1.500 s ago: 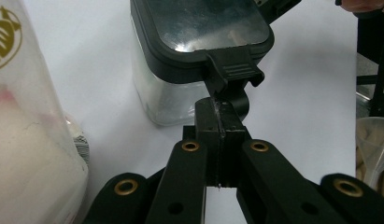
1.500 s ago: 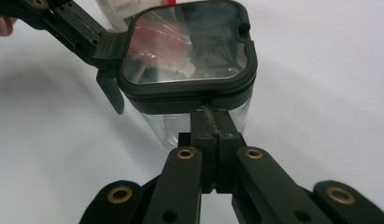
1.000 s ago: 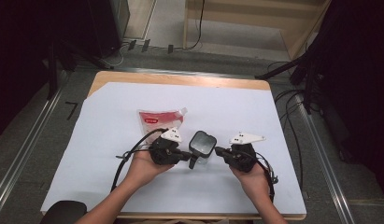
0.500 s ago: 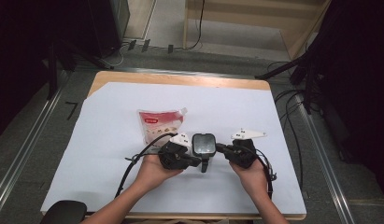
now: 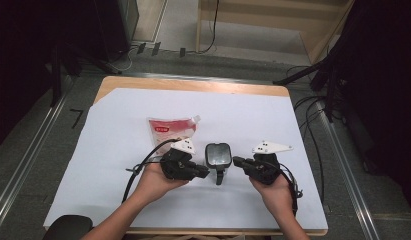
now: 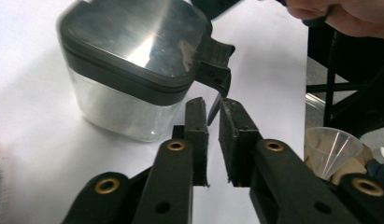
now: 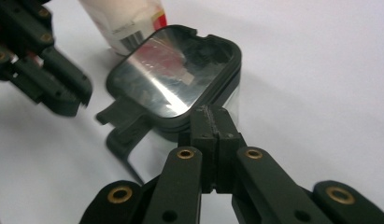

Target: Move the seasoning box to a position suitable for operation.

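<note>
Near the table's front edge: a clear square jar [image 5: 218,156] with a mirrored dark lid and a black handle, standing on the white table cover [image 5: 108,200], between the two grippers. Just behind and left of it, a red-and-white spouted pouch [image 5: 171,129] lying flat. Left hand [image 5: 152,182] palm-up from the lower left, left gripper [image 6: 212,108] aimed right toward the jar's handle [image 6: 216,70], jaws slightly parted with nothing between them. Right hand [image 5: 276,192] cupped under the right gripper [image 7: 212,114], aimed left, jaws pressed together, empty, tips just at the jar's side
</note>
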